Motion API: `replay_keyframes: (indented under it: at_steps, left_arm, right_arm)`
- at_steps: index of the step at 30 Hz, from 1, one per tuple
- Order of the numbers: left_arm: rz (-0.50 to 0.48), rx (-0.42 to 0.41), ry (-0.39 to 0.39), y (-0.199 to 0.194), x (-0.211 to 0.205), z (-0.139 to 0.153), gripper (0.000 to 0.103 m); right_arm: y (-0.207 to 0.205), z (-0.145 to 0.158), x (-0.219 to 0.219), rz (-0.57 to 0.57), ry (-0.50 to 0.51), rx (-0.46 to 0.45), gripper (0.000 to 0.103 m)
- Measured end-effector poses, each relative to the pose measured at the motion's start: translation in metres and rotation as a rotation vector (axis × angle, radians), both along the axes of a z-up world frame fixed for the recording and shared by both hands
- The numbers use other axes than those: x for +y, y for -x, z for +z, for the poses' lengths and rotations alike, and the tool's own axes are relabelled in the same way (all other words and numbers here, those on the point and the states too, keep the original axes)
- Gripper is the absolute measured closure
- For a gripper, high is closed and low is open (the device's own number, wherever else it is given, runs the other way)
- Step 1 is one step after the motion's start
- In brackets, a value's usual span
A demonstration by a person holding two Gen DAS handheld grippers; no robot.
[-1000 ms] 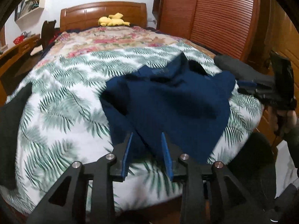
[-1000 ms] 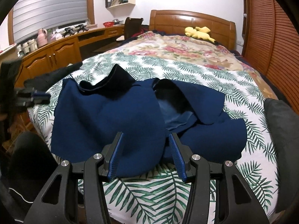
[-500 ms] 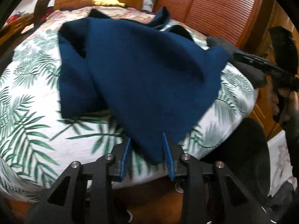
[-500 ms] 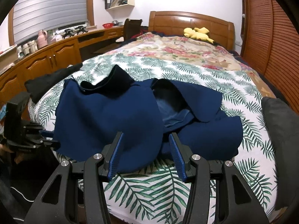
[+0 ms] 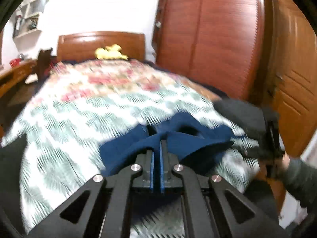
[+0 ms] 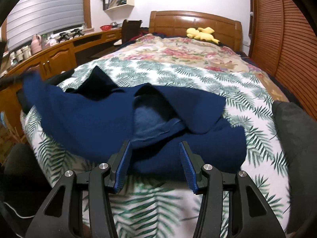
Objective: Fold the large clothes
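Left gripper (image 5: 156, 140) clamped tight on the near hem of the navy garment (image 6: 111, 119), blue pads pressed together with a fold of cloth pinched between them, having just snapped closed on it. Lifted edge tenting up from the bed (image 6: 198, 73) in the left wrist view (blurred, plenty of motion smear there), fabric draping away to both sides of the fingers.

Over on the right wrist view, right gripper (image 6: 154, 164) spread apart, pads hovering at the near edge of the garment, nothing caught between them. Cloth bunched just ahead of the fingertips, not pressed by either pad.

Garment itself sprawled across the foot of the bed on the palm-leaf cover (image 6: 162, 204), crumpled, a lighter blue lining showing in the open middle and one dark flap poking up at the back. Far left corner raised off the cover (pulled toward the wooden cabinets (image 6: 51, 59), smeared in the frame).

Dark grey cushion (image 6: 293, 130) lying at the right edge of the bed, just beside the garment. Yellow plush toy (image 6: 202, 33) resting up by the headboard (image 6: 194, 23), well apart from everything. Floral quilt (image 6: 178, 51) covering the far half.
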State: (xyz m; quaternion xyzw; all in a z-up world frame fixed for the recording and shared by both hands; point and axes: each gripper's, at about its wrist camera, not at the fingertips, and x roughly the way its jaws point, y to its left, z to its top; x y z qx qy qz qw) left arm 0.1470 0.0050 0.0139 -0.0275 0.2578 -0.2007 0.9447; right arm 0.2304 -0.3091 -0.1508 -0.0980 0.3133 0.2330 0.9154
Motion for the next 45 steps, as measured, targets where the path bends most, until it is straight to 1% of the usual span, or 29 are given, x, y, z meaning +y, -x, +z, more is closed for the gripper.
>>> replay_keyframes:
  at_steps: [3, 6, 8, 11, 13, 15, 16, 17, 18, 20, 22, 24, 27, 30, 34, 39, 41, 45]
  left_arm:
    - [0.062, -0.020, -0.024, -0.035, 0.023, 0.018, 0.101]
    - [0.127, -0.003, -0.052, -0.072, 0.046, 0.015, 0.101]
    - [0.163, 0.026, -0.048, -0.094, 0.063, 0.003, 0.101]
    - [0.214, 0.061, -0.059, -0.123, 0.082, -0.021, 0.101]
    - [0.226, 0.099, -0.070, -0.140, 0.089, -0.039, 0.101]
    - [0.240, 0.143, -0.056, -0.155, 0.095, -0.055, 0.101]
    - [0.228, 0.163, -0.035, -0.160, 0.099, -0.062, 0.101]
    - [0.210, 0.179, -0.020, -0.162, 0.101, -0.068, 0.101]
    - [0.203, 0.182, -0.025, -0.161, 0.100, -0.071, 0.099]
    - [0.211, 0.162, -0.061, -0.155, 0.098, -0.075, 0.095]
    - [0.216, 0.141, -0.078, -0.147, 0.097, -0.075, 0.089]
    - [0.225, 0.118, -0.073, -0.138, 0.101, -0.072, 0.081]
    - [0.245, 0.088, -0.065, -0.126, 0.107, -0.067, 0.076]
    - [0.238, 0.087, -0.026, -0.117, 0.114, -0.066, 0.073]
    - [0.237, 0.079, -0.008, -0.110, 0.114, -0.071, 0.071]
    - [0.180, 0.106, 0.007, -0.109, 0.101, -0.085, 0.071]
    - [0.156, 0.115, -0.002, -0.109, 0.094, -0.092, 0.071]
    - [0.139, 0.124, -0.014, -0.108, 0.085, -0.101, 0.070]
  right_arm:
    - [-0.014, 0.002, -0.001, 0.002, 0.003, -0.006, 0.053]
    - [-0.030, 0.003, 0.005, 0.018, 0.017, -0.010, 0.053]
    - [-0.041, 0.001, 0.011, 0.029, 0.026, -0.009, 0.053]
    - [-0.061, -0.006, 0.024, 0.037, 0.055, -0.003, 0.053]
    - [-0.074, -0.011, 0.030, 0.035, 0.073, 0.008, 0.053]
    - [-0.087, -0.015, 0.035, 0.027, 0.095, 0.013, 0.053]
    - [-0.094, -0.017, 0.036, 0.024, 0.104, 0.015, 0.053]
    - [-0.098, -0.018, 0.037, 0.021, 0.109, 0.018, 0.053]
    - [-0.103, -0.020, 0.036, 0.015, 0.115, 0.022, 0.053]
    - [-0.112, -0.021, 0.035, 0.005, 0.130, 0.027, 0.053]
    - [-0.123, -0.021, 0.031, -0.009, 0.149, 0.031, 0.053]
    - [-0.133, -0.019, 0.025, -0.025, 0.160, 0.030, 0.053]
    - [-0.148, -0.016, 0.015, -0.045, 0.172, 0.038, 0.053]
    - [-0.160, -0.015, 0.013, -0.036, 0.172, 0.068, 0.053]
    - [-0.166, -0.006, 0.026, -0.008, 0.174, 0.066, 0.053]
    - [-0.172, 0.000, 0.063, 0.085, 0.153, 0.082, 0.053]
    - [-0.176, -0.002, 0.078, 0.112, 0.138, 0.103, 0.053]
    - [-0.187, -0.009, 0.104, 0.142, 0.122, 0.158, 0.053]
